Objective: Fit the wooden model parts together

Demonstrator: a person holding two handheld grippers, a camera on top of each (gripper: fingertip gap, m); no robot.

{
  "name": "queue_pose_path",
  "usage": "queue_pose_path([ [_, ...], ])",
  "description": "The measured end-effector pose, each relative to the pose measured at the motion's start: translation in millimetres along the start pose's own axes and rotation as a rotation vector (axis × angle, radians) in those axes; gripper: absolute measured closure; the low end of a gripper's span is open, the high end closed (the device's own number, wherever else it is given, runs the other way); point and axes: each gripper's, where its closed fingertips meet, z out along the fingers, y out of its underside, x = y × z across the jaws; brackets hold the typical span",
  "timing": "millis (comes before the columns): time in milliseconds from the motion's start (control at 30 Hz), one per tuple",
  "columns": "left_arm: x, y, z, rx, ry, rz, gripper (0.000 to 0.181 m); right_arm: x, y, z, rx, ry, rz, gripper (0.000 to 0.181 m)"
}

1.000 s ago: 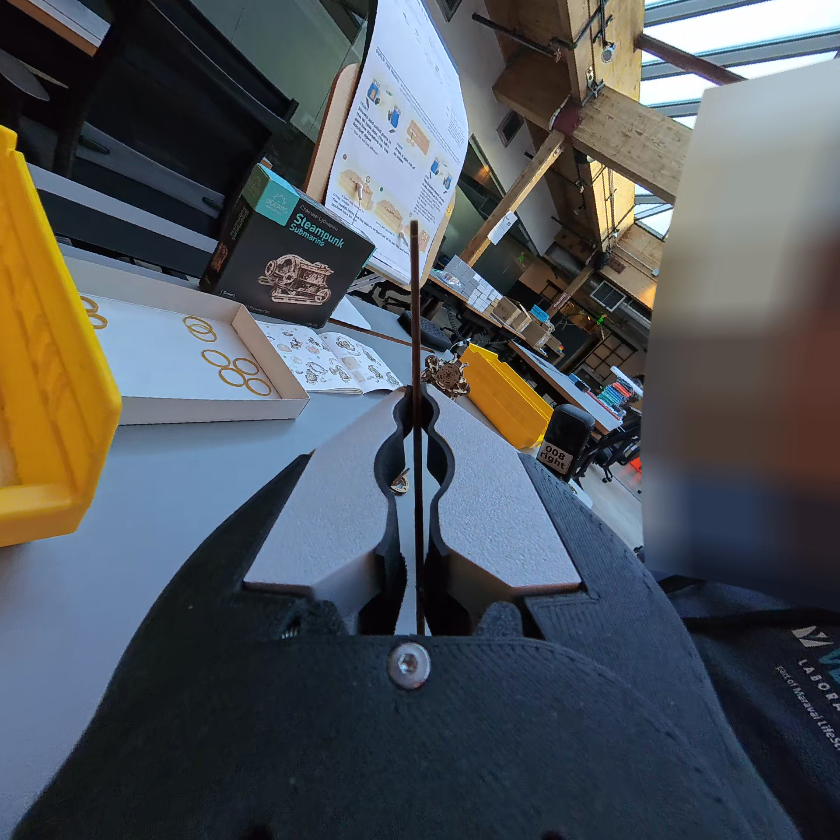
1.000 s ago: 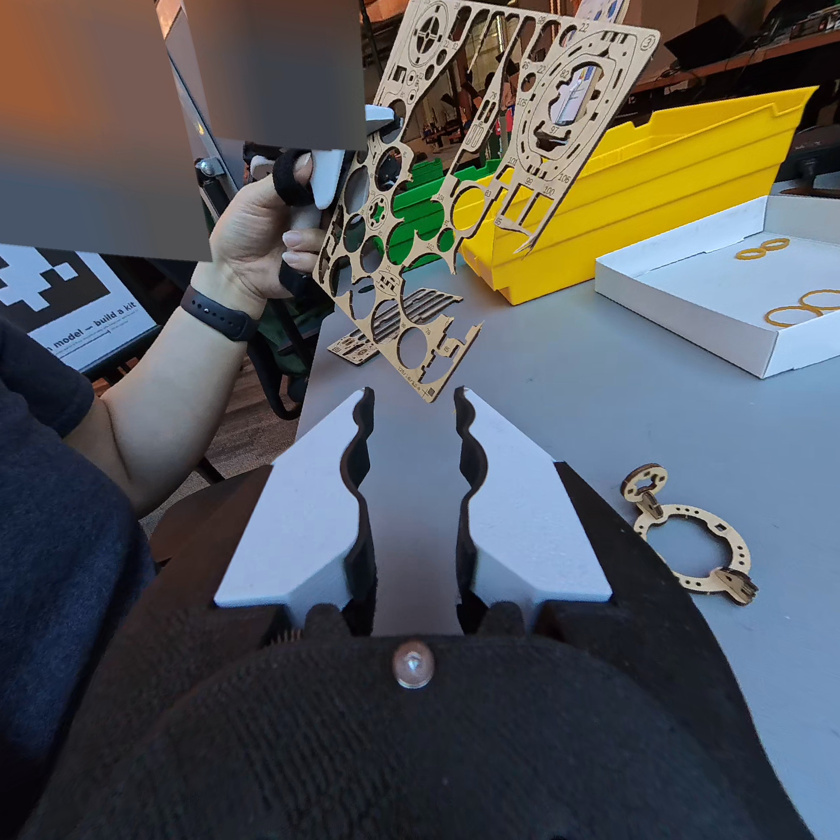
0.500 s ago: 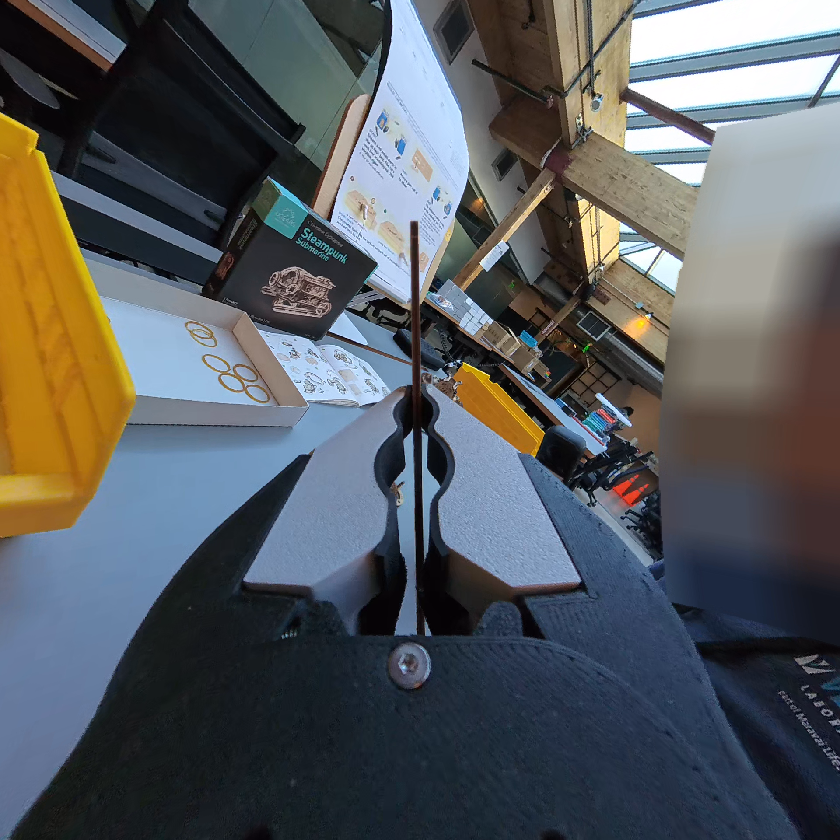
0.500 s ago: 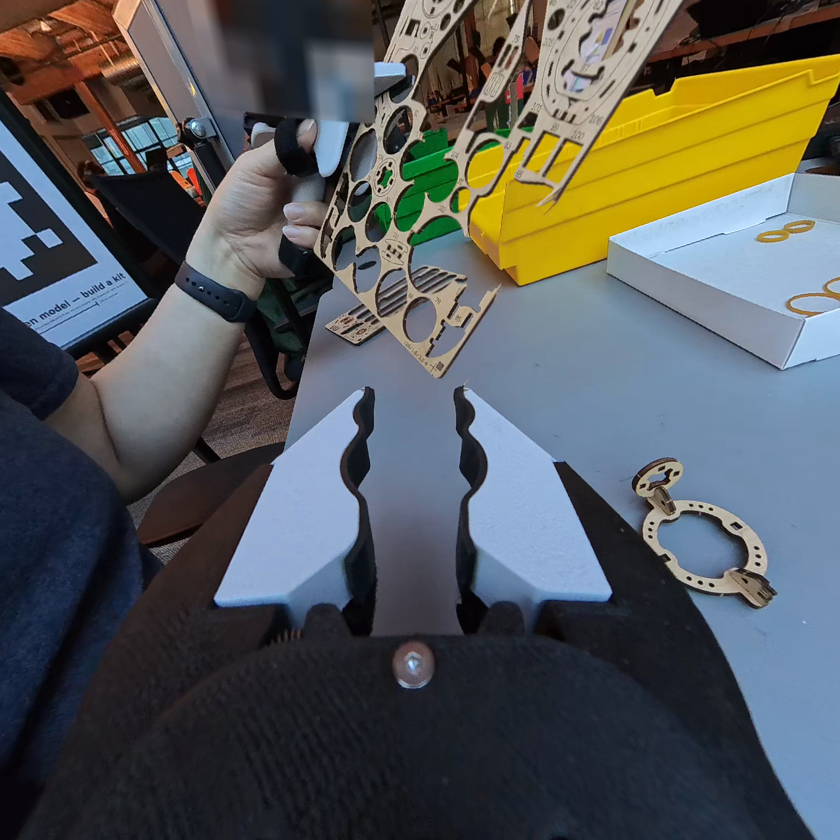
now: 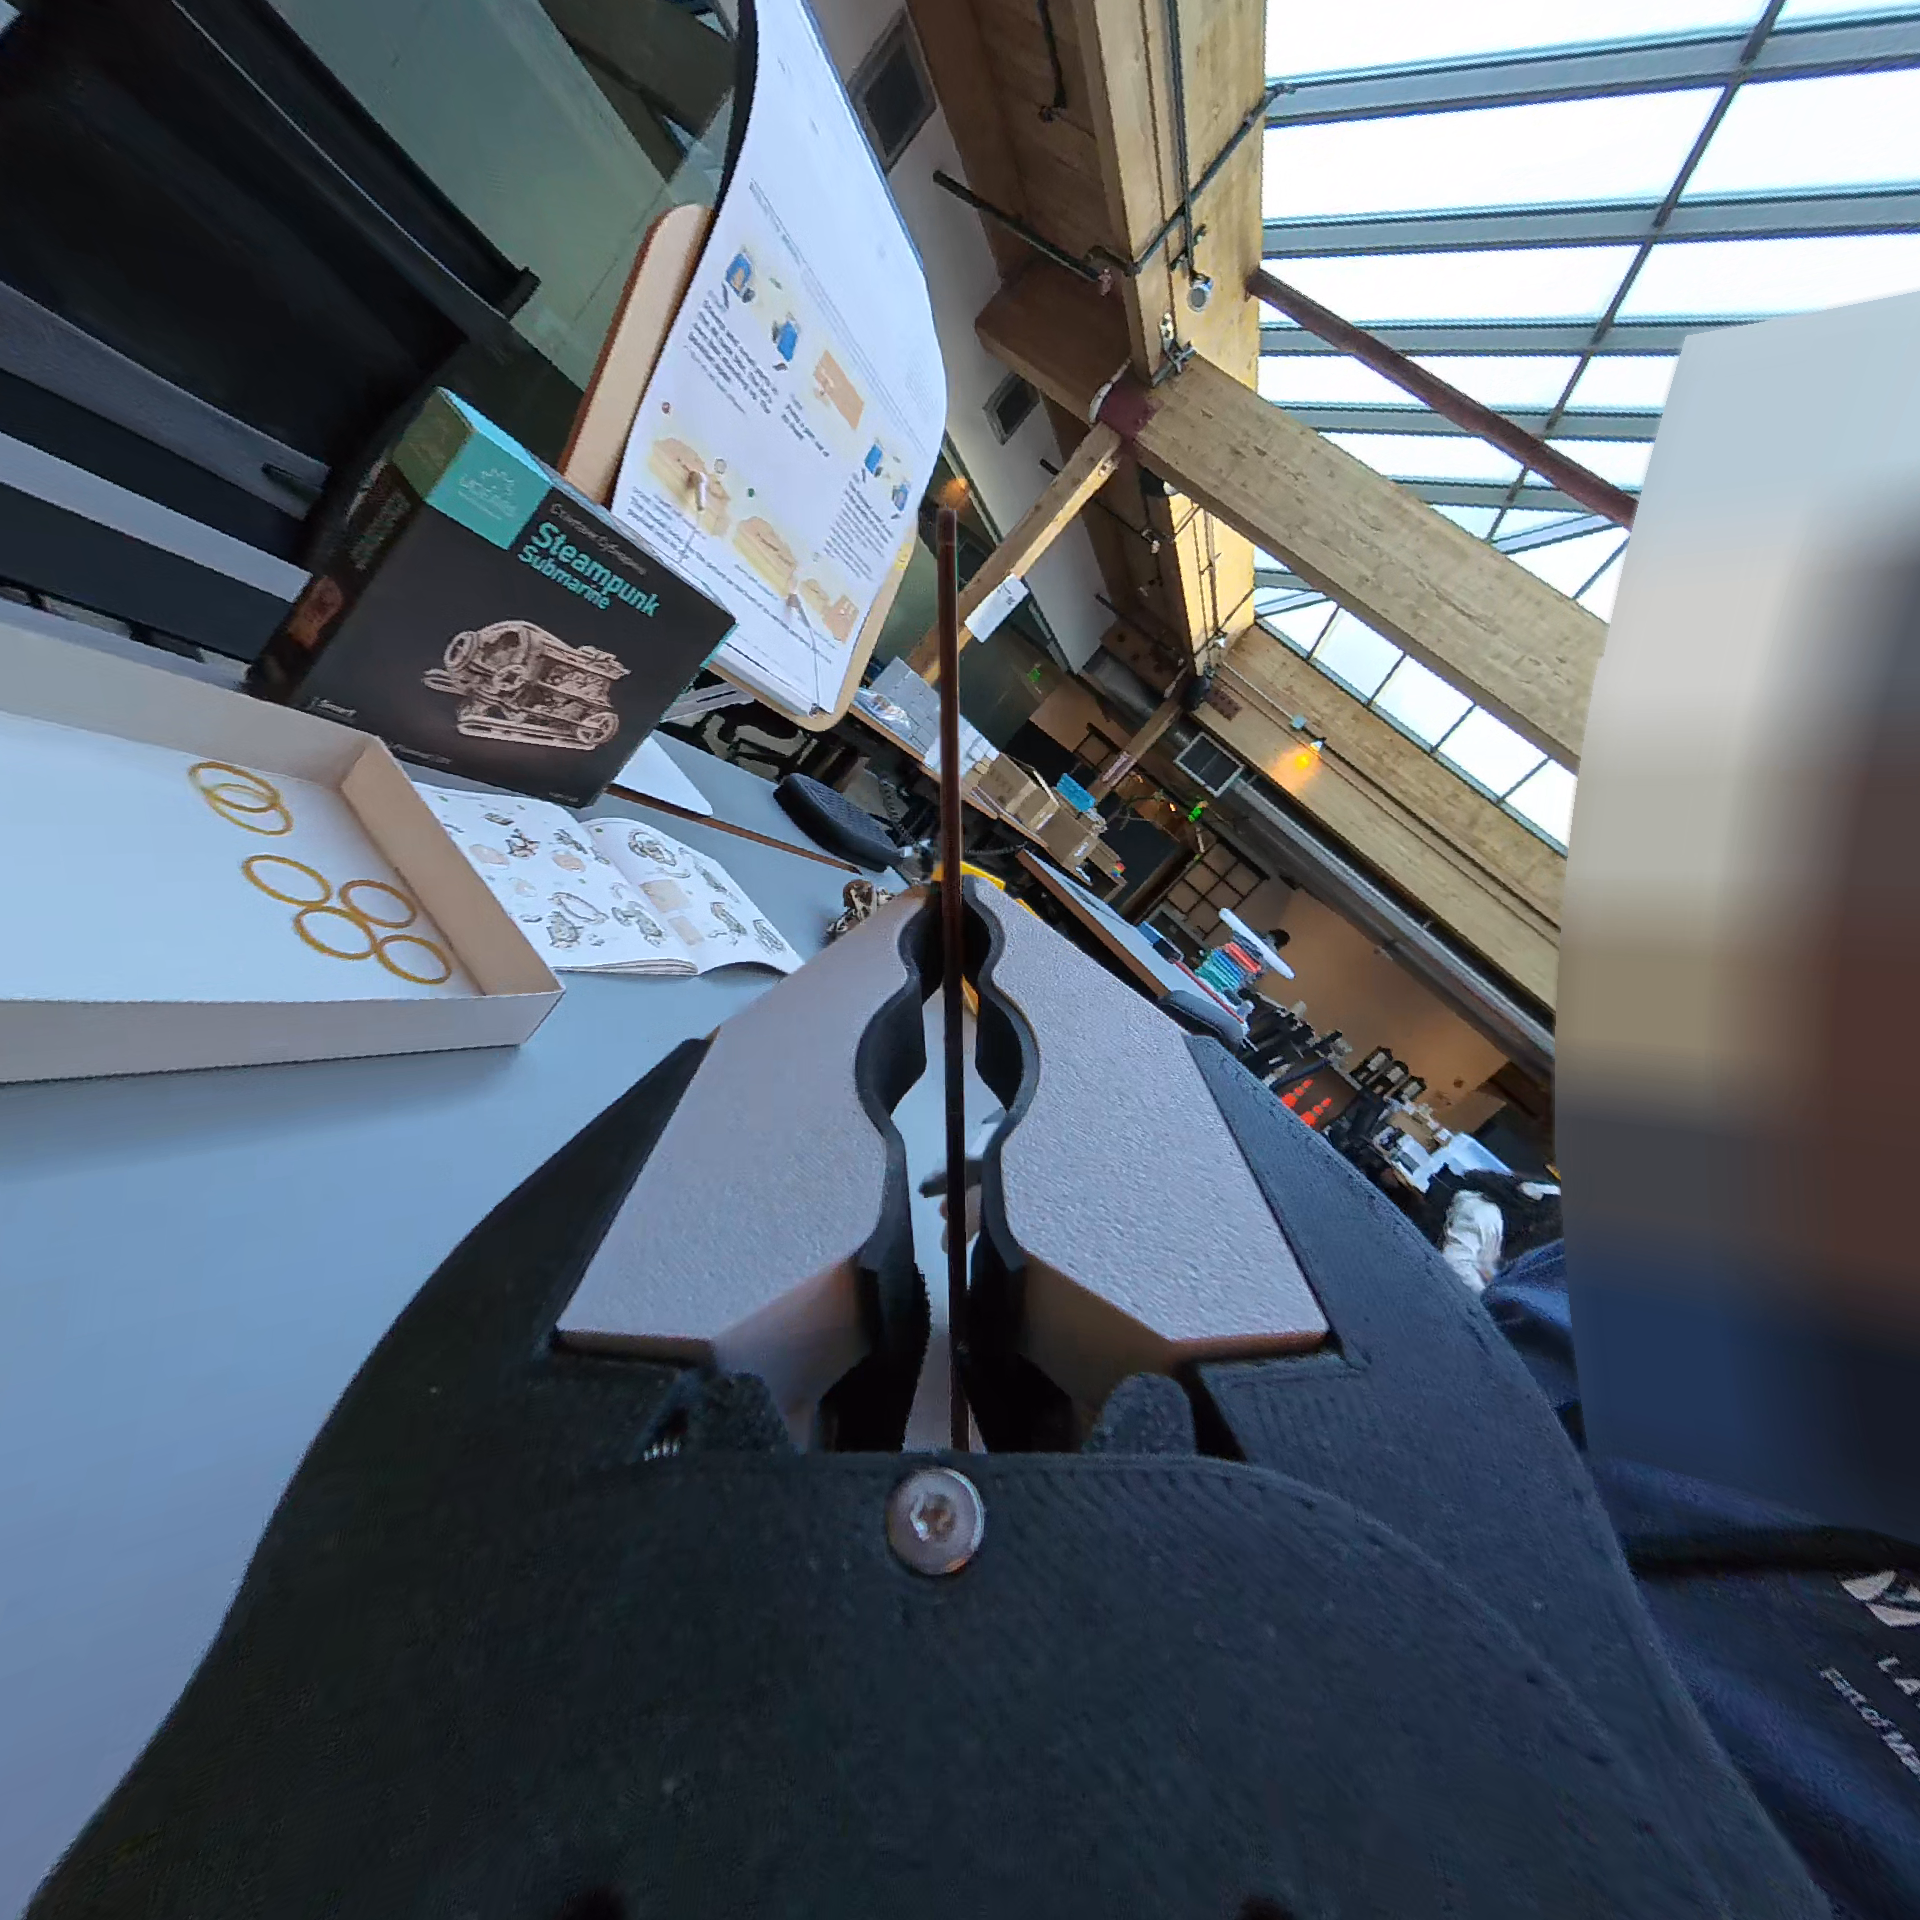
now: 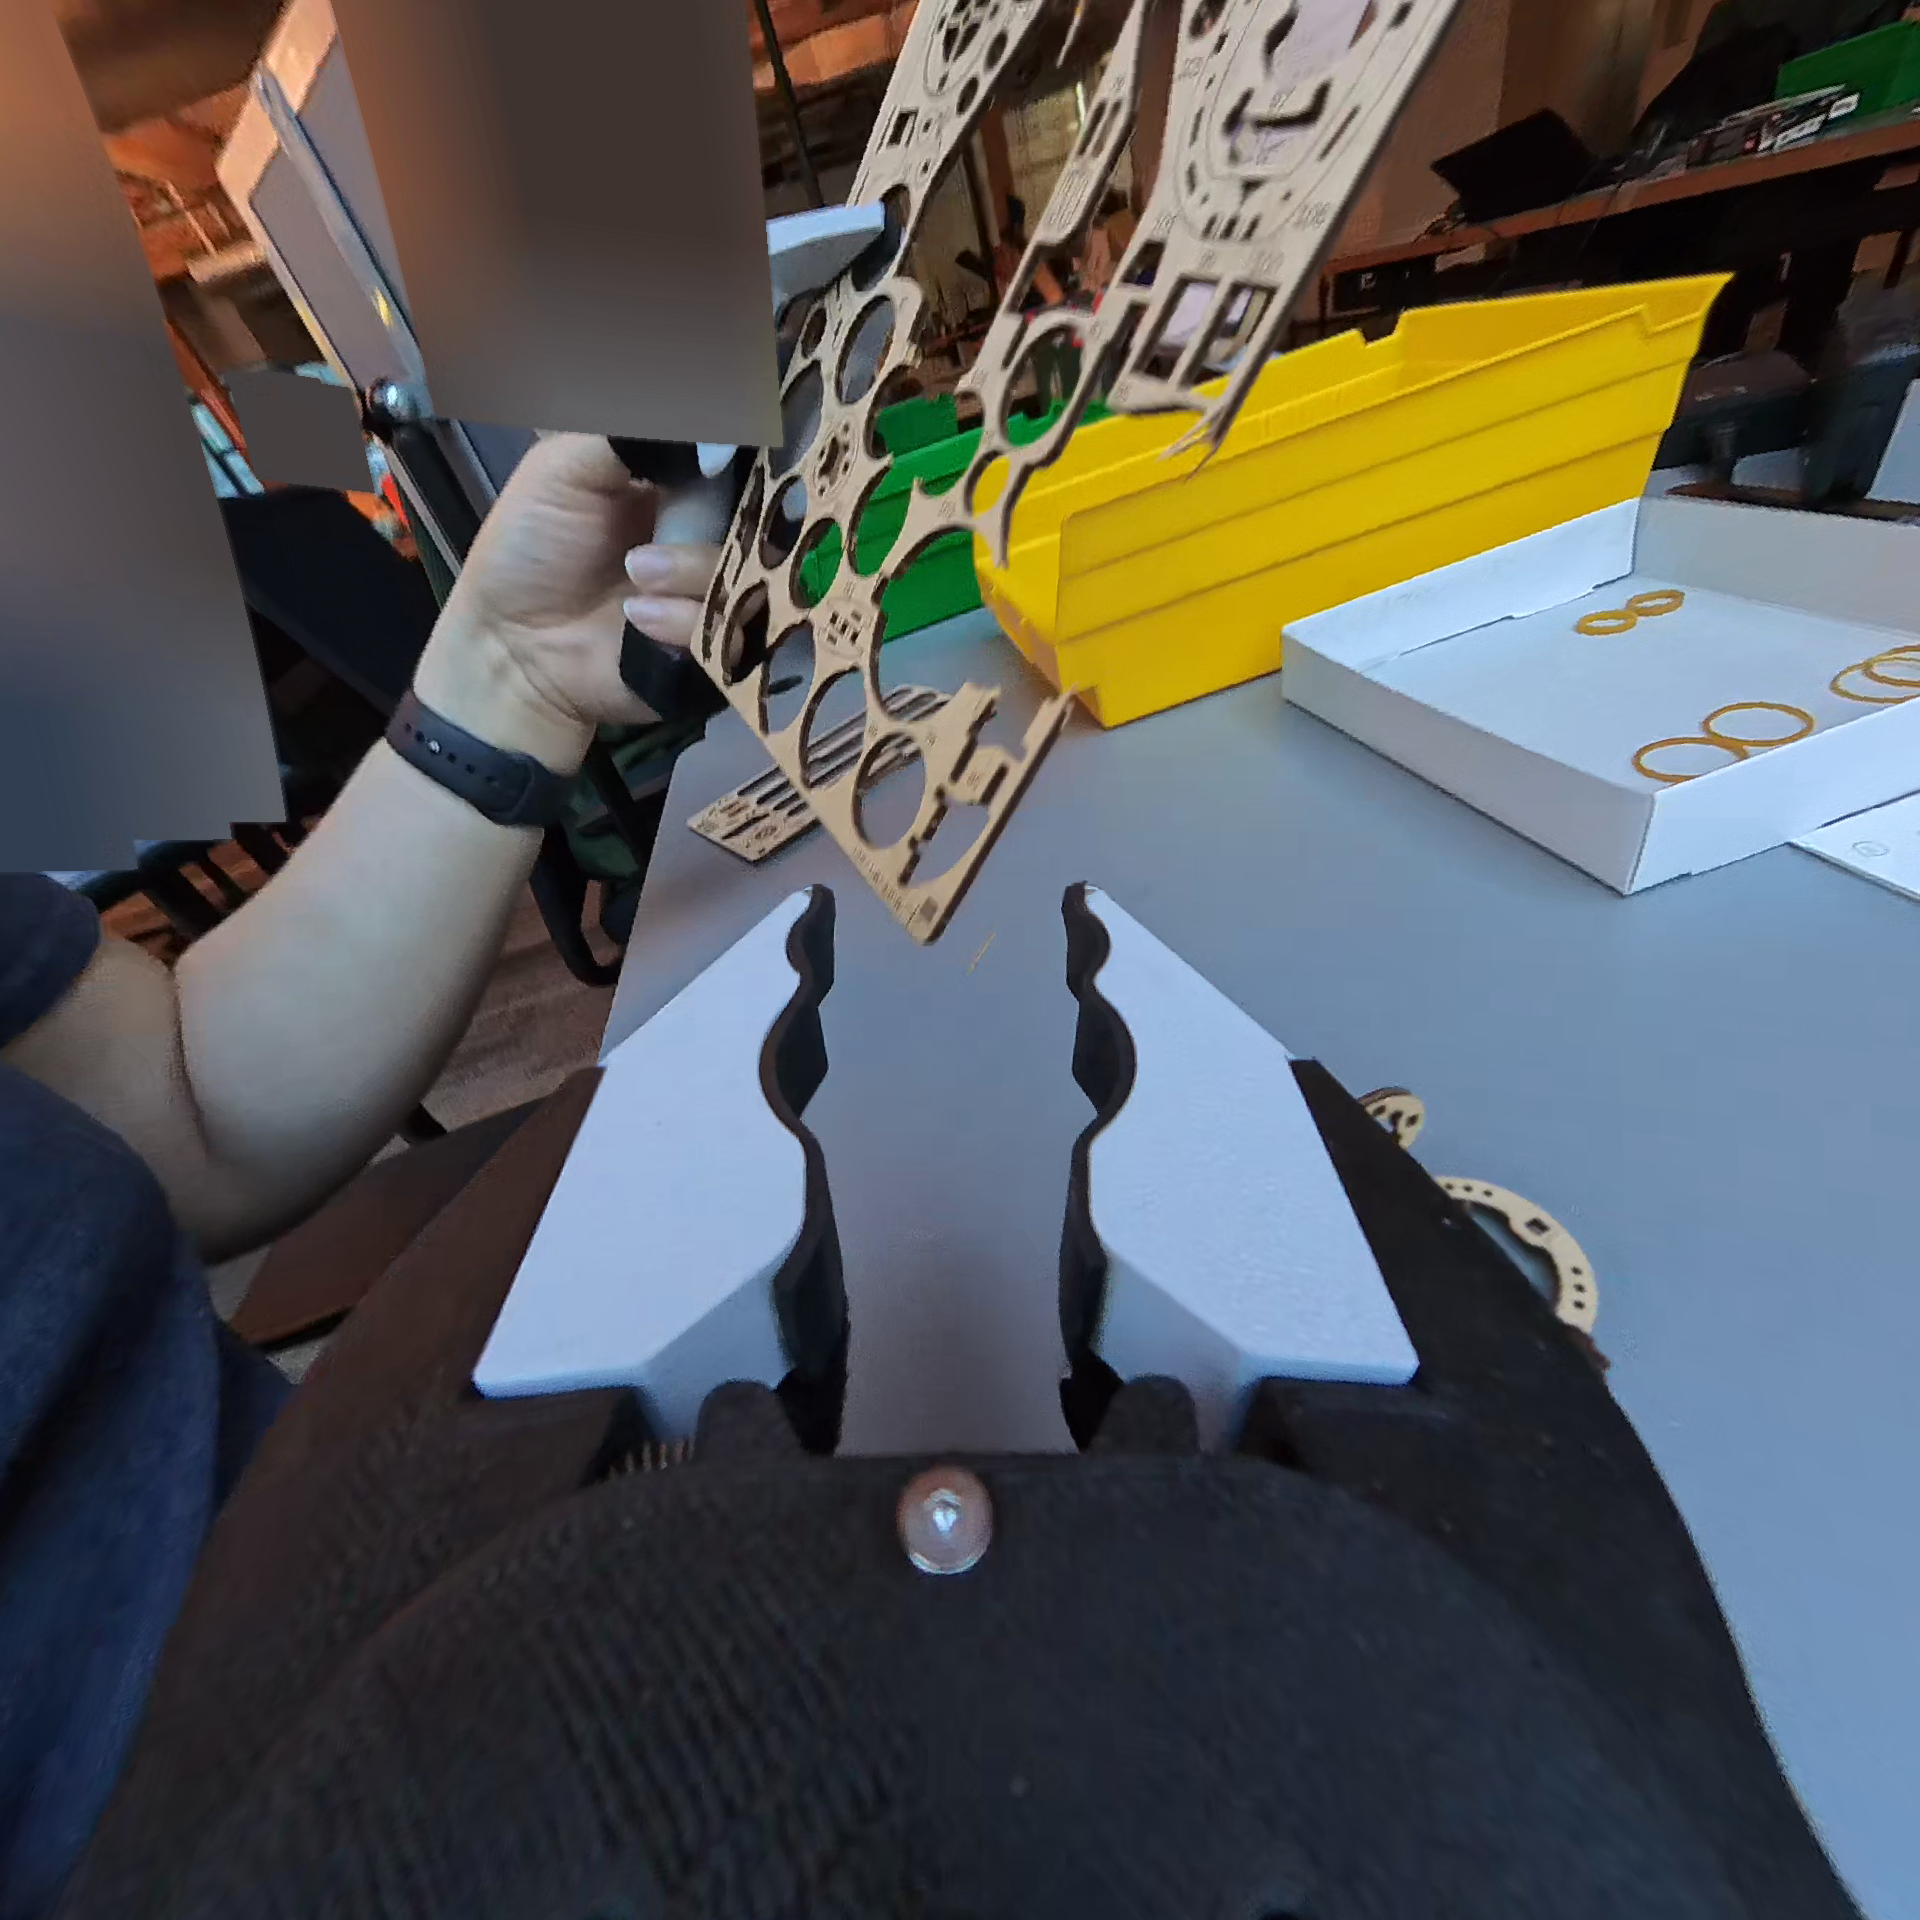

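Left gripper [image 5: 948, 914] clamped on the wooden parts sheet [image 6: 935, 582]. In its own view the sheet shows only edge-on, a thin dark line [image 5: 948, 790] running up from between the fingers, past the tips.

Right gripper [image 6: 948, 914] open, nothing between the fingers, low over the grey table [image 6: 1351, 987].

Key relation: from the right gripper, the sheet hangs ahead and above, held off the table. Its lower corner dips to just in front of the right fingertips, slightly left of the gap's centre, not touching. Long axis rises away and leans up to the right. The face, mostly punched out, is turned broadly toward the right gripper.

So the right gripper is the free one and the nearer to any part left in the sheet; judged, its next job is to reach forward and up.

Ring-shaped wooden assembly [image 6: 1527, 1247] lies on the table just right of the right gripper, partly hidden by its body. Farther right and ahead, white tray [image 6: 1558, 790] with rubber bands [image 6: 1725, 727]; yellow bin [image 6: 1299, 582] beyond the sheet.
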Motion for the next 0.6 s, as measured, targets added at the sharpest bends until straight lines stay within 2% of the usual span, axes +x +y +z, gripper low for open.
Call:
queue_pose_path([
  [233,14.5,6.6,27.6,-0.019,0.074,-0.026,0.181,9.1,-38.0,-9.6,0.112,-0.062,0.145,0.138],
  [400,26.3,12.5,34.3,-0.026,0.098,-0.031,0.181,13.3,-69.3,-22.2,0.210,-0.098,0.202,0.147],
  [600,45.1,18.6,36.9,-0.028,0.132,-0.036,0.181,13.3,-101.4,-36.3,0.270,-0.092,0.243,0.146],
])
